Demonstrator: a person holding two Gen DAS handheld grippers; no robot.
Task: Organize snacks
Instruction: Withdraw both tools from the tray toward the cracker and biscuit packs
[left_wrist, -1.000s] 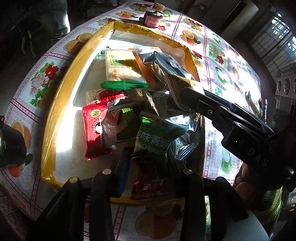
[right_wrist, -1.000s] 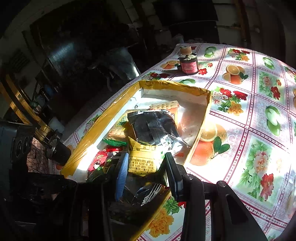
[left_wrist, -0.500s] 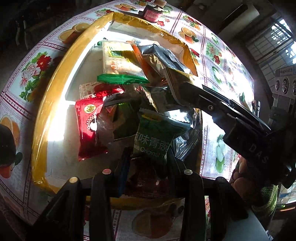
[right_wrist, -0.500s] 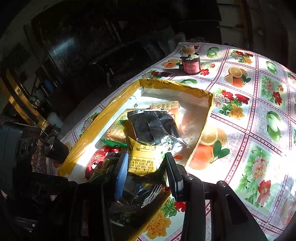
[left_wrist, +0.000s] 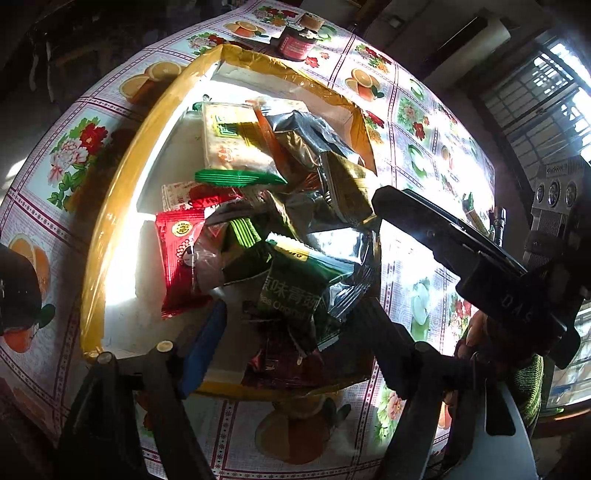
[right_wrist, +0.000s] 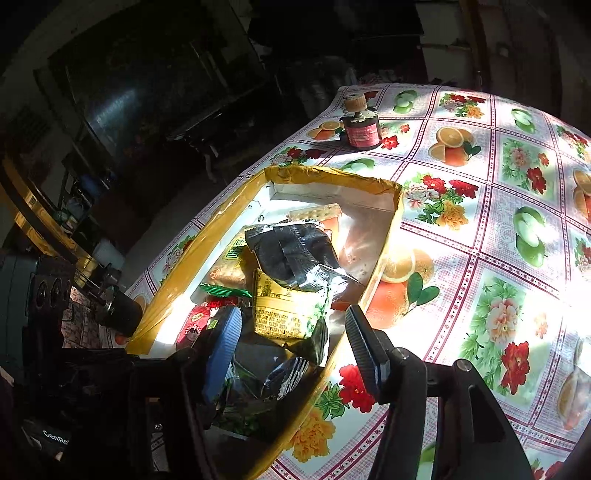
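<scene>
Yellow tape rims the long cardboard box (left_wrist: 110, 206) on the flower-and-fruit-patterned surface (right_wrist: 480, 206), its long axis running away from both cameras toward a small dark jar (right_wrist: 360, 129), and the snack packets lie heaped inside it. The left tool (left_wrist: 291, 332) is releasing — its jaws opening either side of a green packet (left_wrist: 295, 288) that lies tilted, printed face up, at the box's near end. The right tool (right_wrist: 291, 332) is opening too — a yellow packet (right_wrist: 284, 310) sits loose between its fingers, long side across the box.
</scene>
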